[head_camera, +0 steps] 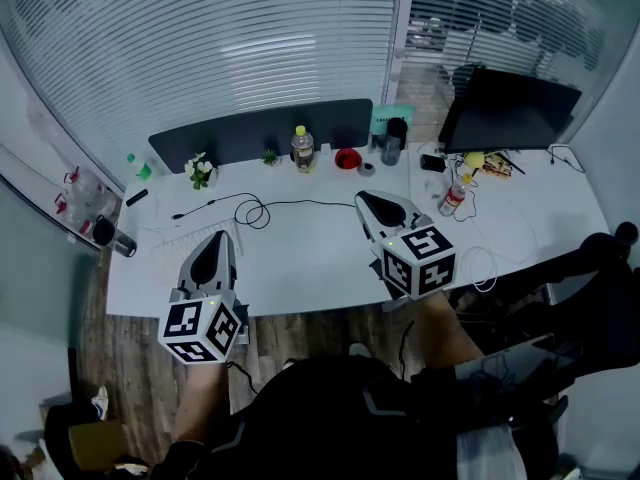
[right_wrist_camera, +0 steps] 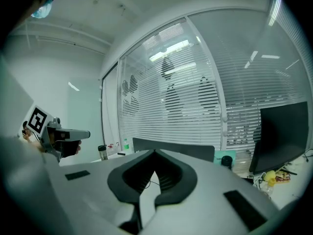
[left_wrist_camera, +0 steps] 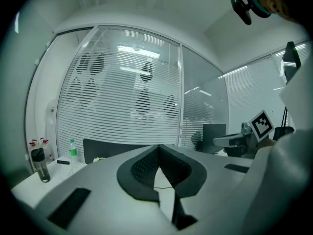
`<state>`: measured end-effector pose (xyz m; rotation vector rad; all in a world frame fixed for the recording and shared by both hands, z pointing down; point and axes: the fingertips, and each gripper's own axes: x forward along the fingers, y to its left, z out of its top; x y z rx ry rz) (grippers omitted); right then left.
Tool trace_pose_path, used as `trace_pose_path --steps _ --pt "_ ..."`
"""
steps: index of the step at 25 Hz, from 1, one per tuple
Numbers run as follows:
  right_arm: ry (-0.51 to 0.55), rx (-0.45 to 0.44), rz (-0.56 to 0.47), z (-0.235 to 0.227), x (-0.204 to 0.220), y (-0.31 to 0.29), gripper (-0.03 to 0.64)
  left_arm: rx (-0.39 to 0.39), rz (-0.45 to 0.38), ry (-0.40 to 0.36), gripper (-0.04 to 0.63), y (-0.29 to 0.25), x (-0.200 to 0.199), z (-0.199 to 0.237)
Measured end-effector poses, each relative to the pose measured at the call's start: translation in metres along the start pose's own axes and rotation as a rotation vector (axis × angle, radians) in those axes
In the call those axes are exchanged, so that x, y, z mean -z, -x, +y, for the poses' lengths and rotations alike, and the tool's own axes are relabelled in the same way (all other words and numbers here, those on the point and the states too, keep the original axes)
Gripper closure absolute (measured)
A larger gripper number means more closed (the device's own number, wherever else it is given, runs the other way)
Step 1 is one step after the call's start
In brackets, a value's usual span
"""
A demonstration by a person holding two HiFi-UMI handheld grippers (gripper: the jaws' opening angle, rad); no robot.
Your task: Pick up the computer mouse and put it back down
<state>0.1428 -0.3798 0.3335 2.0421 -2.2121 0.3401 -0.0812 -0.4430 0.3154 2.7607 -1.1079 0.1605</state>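
The person is holding the grey left gripper [head_camera: 218,240], with its black-and-white marker cube, above the near part of the long white desk [head_camera: 300,258], over what looks like a white keyboard [head_camera: 178,240]. In the left gripper view its dark padded jaws [left_wrist_camera: 159,151] are pressing together tip to tip, clenched on nothing. The matching grey right gripper [head_camera: 368,200] is hovering further in over the desk. In its own view it [right_wrist_camera: 154,153] is likewise sitting clamped shut and empty. The computer mouse itself is not showing in any view. A thin black cable [head_camera: 300,204] is looping across the desk top and running out of sight behind the right gripper's tip, so the mouse may be lying hidden there, though I cannot tell. Along the back edge a dark grey divider panel [head_camera: 260,133] is standing, with a yellow-capped clear bottle [head_camera: 302,150] and a small red bowl [head_camera: 347,158] just in front of it. A black flat monitor [head_camera: 508,108] is sitting at the far right corner, and a black tumbler [head_camera: 104,230] is standing at the desk's left end.
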Motion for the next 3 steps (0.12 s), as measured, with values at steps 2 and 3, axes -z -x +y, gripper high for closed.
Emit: trace_pose_path --steps 2,3 --pt "-0.002 0.002 0.005 -0.0022 0.0 0.0007 0.618 -0.005 0.0 0.0 0.566 -0.0011 -0.0001 -0.0004" --pt "-0.004 0.004 0.008 -0.0034 -0.0001 0.001 0.618 -0.007 0.0 -0.001 0.566 -0.0018 -0.0003 -0.0006"
